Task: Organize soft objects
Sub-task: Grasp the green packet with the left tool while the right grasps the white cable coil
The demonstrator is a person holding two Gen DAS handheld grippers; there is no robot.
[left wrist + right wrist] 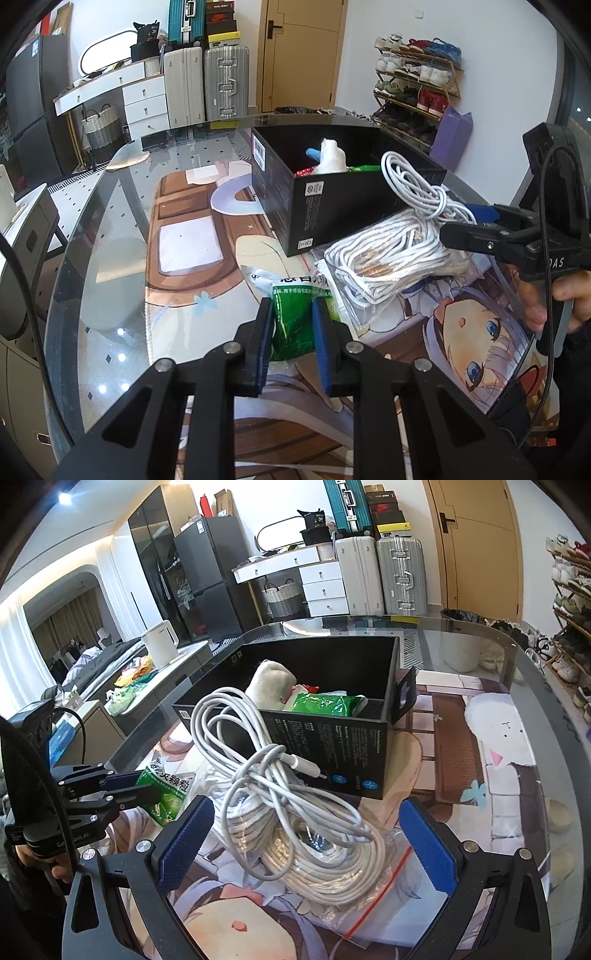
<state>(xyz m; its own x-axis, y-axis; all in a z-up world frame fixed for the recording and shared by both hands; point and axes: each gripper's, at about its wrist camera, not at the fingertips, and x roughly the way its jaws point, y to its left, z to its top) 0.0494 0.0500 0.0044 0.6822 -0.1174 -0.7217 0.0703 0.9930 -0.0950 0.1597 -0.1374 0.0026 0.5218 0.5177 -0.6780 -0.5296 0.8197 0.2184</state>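
Observation:
My left gripper point(293, 306) is shut on a green sachet point(295, 328) that lies on the printed mat; in the right wrist view the left gripper point(147, 794) pinches that sachet point(168, 794) from the left. A loose white charging cable point(266, 775) rests on a coiled white cord in a clear zip bag point(325, 867), just in front of the black box point(332, 746). The right gripper point(304, 806) stands wide open around the cables, its blue pads point(184, 834) clear of them. The box point(314, 199) holds a white plush point(332, 155) and green packets.
An anime-print mat point(192, 236) covers the round glass table point(92, 258), whose edge curves close on the left. A hand point(569, 291) holds the right gripper's handle. Suitcases point(225, 81), drawers and a shoe rack point(417, 81) stand beyond the table.

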